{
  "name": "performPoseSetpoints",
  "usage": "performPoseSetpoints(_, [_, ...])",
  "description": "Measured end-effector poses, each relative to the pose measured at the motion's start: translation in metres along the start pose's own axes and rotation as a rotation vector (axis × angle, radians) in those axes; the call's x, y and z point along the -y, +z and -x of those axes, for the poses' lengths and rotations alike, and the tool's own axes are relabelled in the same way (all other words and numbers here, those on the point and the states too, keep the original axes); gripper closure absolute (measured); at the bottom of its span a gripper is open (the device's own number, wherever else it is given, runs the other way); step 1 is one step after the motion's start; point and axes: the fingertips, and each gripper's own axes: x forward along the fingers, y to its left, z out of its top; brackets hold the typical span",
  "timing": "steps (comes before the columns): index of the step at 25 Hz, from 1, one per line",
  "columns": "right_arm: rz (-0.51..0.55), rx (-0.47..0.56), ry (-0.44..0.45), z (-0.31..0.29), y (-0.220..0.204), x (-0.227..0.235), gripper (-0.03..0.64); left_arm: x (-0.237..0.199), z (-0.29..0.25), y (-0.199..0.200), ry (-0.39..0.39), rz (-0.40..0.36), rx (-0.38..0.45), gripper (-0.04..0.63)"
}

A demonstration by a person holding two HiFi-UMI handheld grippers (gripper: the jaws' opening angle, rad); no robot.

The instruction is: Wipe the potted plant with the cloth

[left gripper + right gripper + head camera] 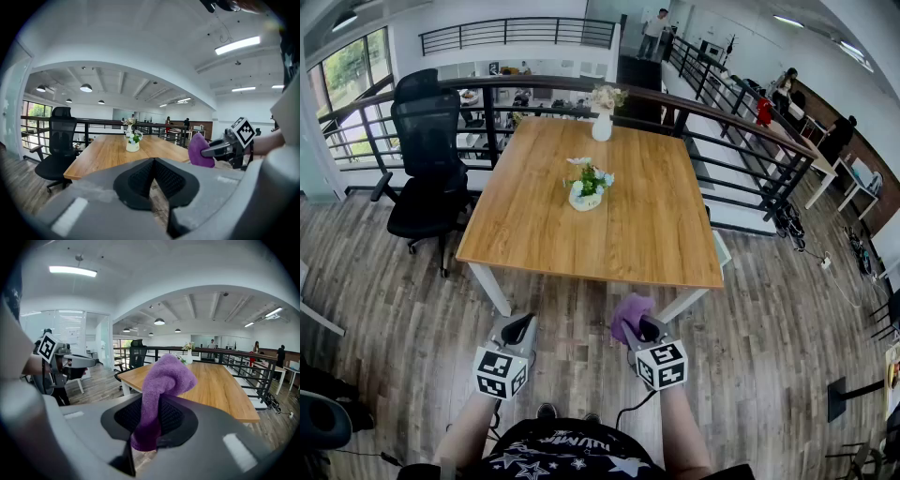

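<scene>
I am at the near edge of the wooden table (647,225), with both grippers over the plank floor (394,309), just short of that edge. A black office chair (427,159) stands close by the table's left side. A dark railing (534,86) runs behind the far edge and down the right side, with a strip of open floor between it and the table. Bare wood stretches from the near edge up to the pot.

My left gripper (517,330) has its jaws pressed together with nothing between them. It sits near the table's left leg (492,286). My right gripper (649,328) is clamped on the purple cloth (630,314). The cloth bunches up above the pads and hangs a short tail below them, just in front of the table edge.

The potted plant (586,187), a white pot with small flowers, stands around the middle of the table. It is well apart from both grippers, ahead of the cloth and a little to its left. A white vase (602,122) of pale flowers stands behind it at the far edge.
</scene>
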Motion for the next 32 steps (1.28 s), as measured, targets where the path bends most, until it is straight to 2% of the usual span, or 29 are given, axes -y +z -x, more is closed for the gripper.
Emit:
performPoseSetpoints(17, [0.013,-0.025,-0.051,0.001,-0.004,0.0,0.532,-0.009,-0.003,-0.011,-0.041,0.044,-0.006,0.594])
performPoseSetpoints(22, [0.049,0.014,-0.11,-0.003,0.007,-0.004,0.531,-0.02,-0.002,-0.021,-0.058,0.049,-0.023,0.594])
performPoseSetpoints(27, [-0.028,0.005,-0.176,-0.012,-0.002,-0.005,0.531,-0.036,-0.003,-0.028,-0.082,0.047,-0.025,0.594])
performPoseSetpoints(32, [-0.075,-0.025,-0.219,-0.022,-0.02,-0.016,0.529,-0.054,-0.005,-0.048,-0.116,0.06,-0.066,0.594])
